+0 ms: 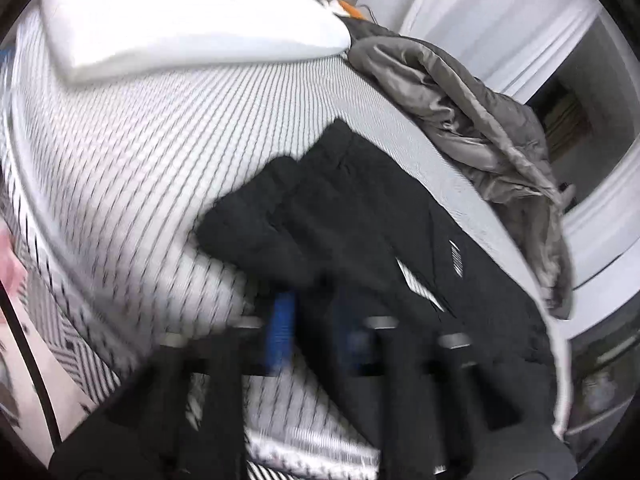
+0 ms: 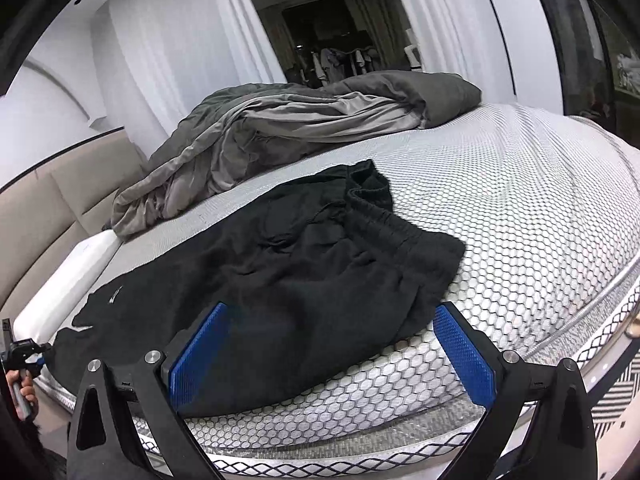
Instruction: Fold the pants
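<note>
Black pants [image 2: 304, 264] lie spread on the white honeycomb-patterned mattress [image 2: 520, 216], waistband toward the far right, legs running left. In the left wrist view the pants [image 1: 360, 232] show a white logo and leg ends. My right gripper [image 2: 332, 344] is open, its blue pads [image 2: 200, 356] wide apart at the mattress edge over the pants' near edge. My left gripper [image 1: 316, 328] is blurred; its blue pads [image 1: 282, 328] sit close together over the pants' edge, and I cannot tell if cloth is between them. The left gripper also shows in the right wrist view [image 2: 28, 354], held by a hand.
A grey crumpled blanket [image 2: 288, 128] lies behind the pants; it also shows in the left wrist view [image 1: 480, 132]. A white pillow [image 1: 188, 24] lies at the head end. White curtains [image 2: 172, 48] and a beige headboard [image 2: 48, 208] stand behind. Patterned floor [image 1: 68, 352] lies below the bed.
</note>
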Tool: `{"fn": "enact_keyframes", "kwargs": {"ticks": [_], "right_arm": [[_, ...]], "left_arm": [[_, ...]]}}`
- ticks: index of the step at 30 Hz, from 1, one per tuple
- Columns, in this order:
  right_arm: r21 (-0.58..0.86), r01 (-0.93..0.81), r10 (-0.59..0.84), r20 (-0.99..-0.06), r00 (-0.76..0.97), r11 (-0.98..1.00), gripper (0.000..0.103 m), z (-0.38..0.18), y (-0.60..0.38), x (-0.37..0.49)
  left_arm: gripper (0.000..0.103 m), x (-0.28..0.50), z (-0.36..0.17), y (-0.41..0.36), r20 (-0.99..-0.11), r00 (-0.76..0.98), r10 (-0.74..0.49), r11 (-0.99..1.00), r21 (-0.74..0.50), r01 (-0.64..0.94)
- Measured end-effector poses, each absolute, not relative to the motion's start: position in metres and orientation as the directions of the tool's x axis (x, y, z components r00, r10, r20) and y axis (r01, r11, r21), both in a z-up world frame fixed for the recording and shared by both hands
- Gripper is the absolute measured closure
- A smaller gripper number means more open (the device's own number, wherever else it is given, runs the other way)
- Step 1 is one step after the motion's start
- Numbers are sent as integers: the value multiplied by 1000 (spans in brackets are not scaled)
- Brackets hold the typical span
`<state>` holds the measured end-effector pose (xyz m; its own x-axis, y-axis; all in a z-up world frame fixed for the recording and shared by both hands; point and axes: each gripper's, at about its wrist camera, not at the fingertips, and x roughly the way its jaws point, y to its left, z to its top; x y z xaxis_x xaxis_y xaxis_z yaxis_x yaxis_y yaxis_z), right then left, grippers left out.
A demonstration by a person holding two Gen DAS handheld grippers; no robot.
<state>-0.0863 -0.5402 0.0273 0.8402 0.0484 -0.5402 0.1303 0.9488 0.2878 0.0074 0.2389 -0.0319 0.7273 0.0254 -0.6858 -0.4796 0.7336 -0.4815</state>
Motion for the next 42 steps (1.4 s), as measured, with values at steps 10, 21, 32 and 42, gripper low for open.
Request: {"fn": "enact_keyframes", "kwargs": {"ticks": [10,21,32,42], "right_arm": [[619,243,193,-552,811,747,13,-19,-615,-53],[498,285,36,-539,841,819,93,18,-621,-91],[670,284,170,-527,833,686,48,-12,-648,-107],[547,307,104,-595,797,779,90,-11,-637,-100]], "left_arm": [[103,18,-15,249,-665,741,95,730,-460,-506],[103,-5,-28,250,-687,724,67,743,-450,-496],[102,-11,-48,254,-712,702,-27,704,-512,-492],[103,-6,-52,253,-715,699,4,697,-499,-514]]}}
